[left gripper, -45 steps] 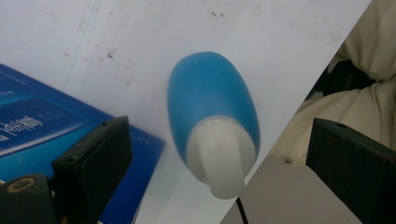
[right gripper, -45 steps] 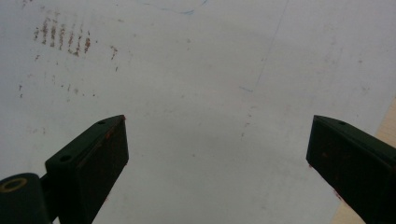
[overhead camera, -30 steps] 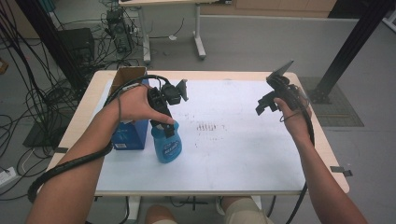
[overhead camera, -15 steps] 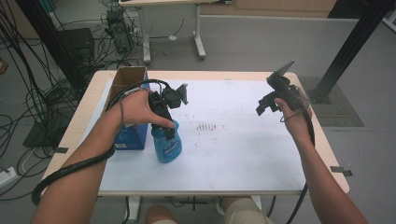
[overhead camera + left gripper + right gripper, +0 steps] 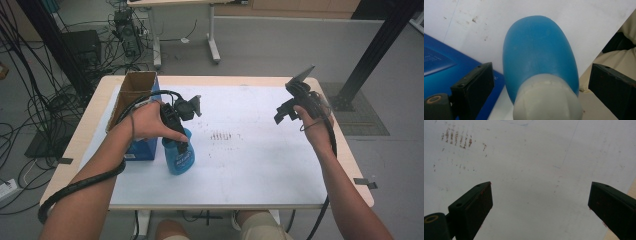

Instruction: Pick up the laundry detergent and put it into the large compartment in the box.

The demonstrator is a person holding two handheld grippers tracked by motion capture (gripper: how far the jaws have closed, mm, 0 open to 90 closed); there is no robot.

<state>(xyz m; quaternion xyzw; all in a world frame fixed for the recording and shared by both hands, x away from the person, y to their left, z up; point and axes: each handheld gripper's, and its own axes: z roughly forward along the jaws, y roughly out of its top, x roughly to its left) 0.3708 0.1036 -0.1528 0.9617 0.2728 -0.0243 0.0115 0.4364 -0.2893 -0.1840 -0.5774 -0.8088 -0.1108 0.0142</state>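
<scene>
Our left gripper [image 5: 184,145] and right gripper [image 5: 284,116] are black, each with two flat rectangular jaws bearing small screw holes. A thick black cable trails from each. Our forearms are bare; we wear beige shorts.

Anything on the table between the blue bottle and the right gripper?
In the high view, only brown smudges mark the white sheet between the blue bottle and right gripper.
</scene>
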